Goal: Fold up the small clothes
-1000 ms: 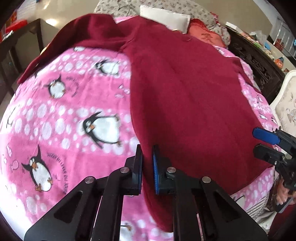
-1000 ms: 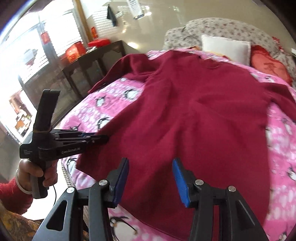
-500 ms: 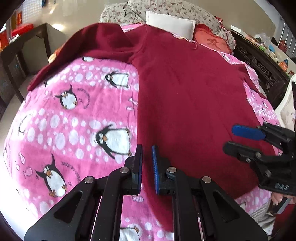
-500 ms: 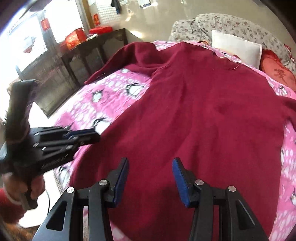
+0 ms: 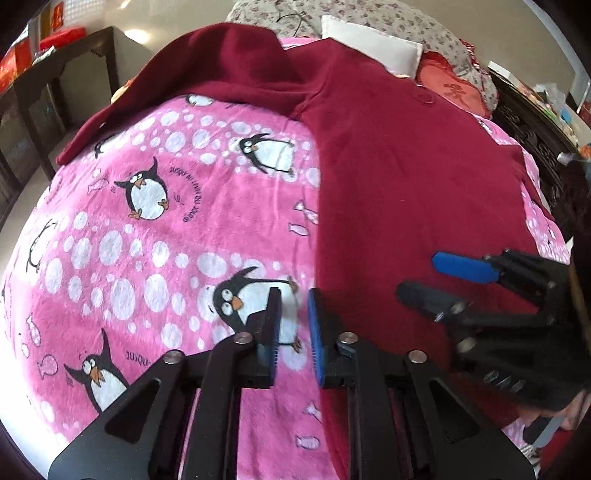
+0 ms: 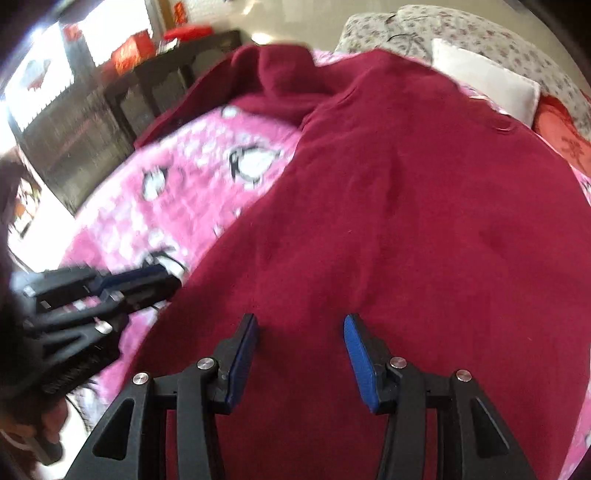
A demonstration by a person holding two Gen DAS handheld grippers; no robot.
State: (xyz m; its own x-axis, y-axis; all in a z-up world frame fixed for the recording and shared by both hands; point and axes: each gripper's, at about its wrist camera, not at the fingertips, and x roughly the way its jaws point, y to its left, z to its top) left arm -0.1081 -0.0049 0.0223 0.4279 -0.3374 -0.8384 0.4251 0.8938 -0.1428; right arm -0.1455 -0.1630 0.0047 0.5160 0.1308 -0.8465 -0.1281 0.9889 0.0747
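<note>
A dark red sweater (image 5: pixel 399 177) lies spread flat on a pink penguin blanket (image 5: pixel 155 236), one sleeve stretched out at the far left (image 5: pixel 192 85). My left gripper (image 5: pixel 294 325) hovers over the blanket just left of the sweater's left edge, jaws a narrow gap apart and empty. My right gripper (image 6: pixel 300 354) is wide open and empty above the sweater's lower part (image 6: pixel 406 221). Each gripper shows in the other's view: the right one (image 5: pixel 428 277) over the sweater, the left one (image 6: pixel 147 280) by its edge.
A white pillow (image 5: pixel 373 44), a red cushion (image 5: pixel 454 88) and a floral quilt (image 5: pixel 388 14) lie at the bed's far end. A dark wooden table (image 6: pixel 147 85) stands left of the bed. Dark carved furniture (image 5: pixel 532 133) stands at the right.
Both grippers have moved forward and lower over the bed. The left gripper has shifted left off the sweater's edge onto the blanket. The right gripper has come closer to the left one.
</note>
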